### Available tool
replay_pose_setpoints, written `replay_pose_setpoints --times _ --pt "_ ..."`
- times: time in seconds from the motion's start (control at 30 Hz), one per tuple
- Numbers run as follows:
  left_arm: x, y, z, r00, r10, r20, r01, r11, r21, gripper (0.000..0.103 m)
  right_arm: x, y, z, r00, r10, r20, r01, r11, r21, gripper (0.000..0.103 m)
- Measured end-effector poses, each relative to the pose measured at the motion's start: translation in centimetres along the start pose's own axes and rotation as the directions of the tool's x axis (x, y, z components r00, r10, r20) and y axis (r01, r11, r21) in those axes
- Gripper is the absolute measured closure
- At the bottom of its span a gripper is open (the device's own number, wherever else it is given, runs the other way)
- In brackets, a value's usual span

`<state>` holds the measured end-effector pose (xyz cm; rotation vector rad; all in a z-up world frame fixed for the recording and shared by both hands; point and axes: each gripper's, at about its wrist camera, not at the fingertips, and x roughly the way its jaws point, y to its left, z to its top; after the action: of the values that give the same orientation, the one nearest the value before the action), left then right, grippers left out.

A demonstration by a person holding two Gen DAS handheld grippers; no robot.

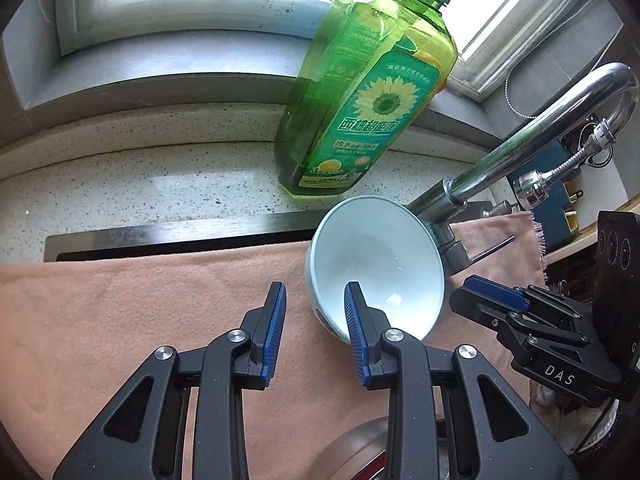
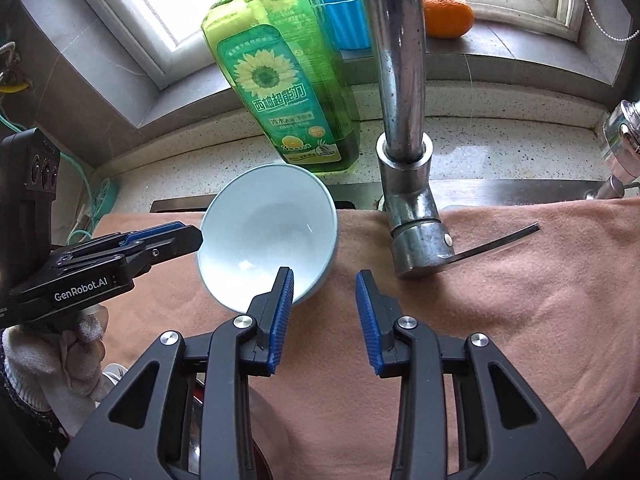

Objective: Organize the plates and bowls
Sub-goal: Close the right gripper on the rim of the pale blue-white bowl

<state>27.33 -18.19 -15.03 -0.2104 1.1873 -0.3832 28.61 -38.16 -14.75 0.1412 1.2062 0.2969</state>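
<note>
A pale blue bowl (image 1: 380, 256) (image 2: 272, 220) lies tilted on a pink cloth (image 1: 140, 300) (image 2: 520, 280), its mouth facing both cameras. In the left wrist view my left gripper (image 1: 314, 292) straddles the bowl's near-left wall, one finger over the inside and one outside, with a wide gap and no pad pressing. In the right wrist view my right gripper (image 2: 324, 274) straddles the near-right wall the same way, open. Each gripper shows in the other's view beside the rim: the right (image 1: 468, 286), the left (image 2: 196, 236).
A green detergent bottle (image 1: 368, 92) (image 2: 288, 80) stands on the speckled counter behind the bowl. A chrome faucet (image 1: 520, 140) (image 2: 400, 80) with its lever (image 2: 496, 240) rises just right of the bowl. An orange (image 2: 448, 14) and a blue cup (image 2: 346, 12) sit on the windowsill. A metal dish (image 1: 352, 452) lies below.
</note>
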Motion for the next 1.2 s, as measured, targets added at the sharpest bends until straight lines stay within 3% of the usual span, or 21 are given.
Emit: replay_pose_setpoints --times 0.23,0.5,0.87,1.2 --pt "0.8 -0.3 0.4 1.000 0.004 -0.006 -0.003 1.000 0.009 0.075 1.4 0.2 0.1 1.000 0.002 -0.030 -0.003 1.000 -0.008 0.077" --pt "1.4 -0.4 0.8 1.000 0.013 -0.014 -0.013 1.000 0.026 0.087 2.4 0.5 0.7 0.999 0.001 -0.047 -0.002 1.000 -0.003 0.088" --pt "2.2 -0.3 0.4 0.999 0.005 -0.033 -0.005 1.000 0.016 0.091 2.5 0.5 0.8 0.999 0.005 -0.037 -0.005 1.000 -0.004 0.091" --pt "0.1 -0.9 -0.1 1.000 -0.014 -0.014 0.014 1.000 0.007 0.091 0.3 0.6 0.6 1.000 0.026 -0.010 -0.026 1.000 0.012 0.091"
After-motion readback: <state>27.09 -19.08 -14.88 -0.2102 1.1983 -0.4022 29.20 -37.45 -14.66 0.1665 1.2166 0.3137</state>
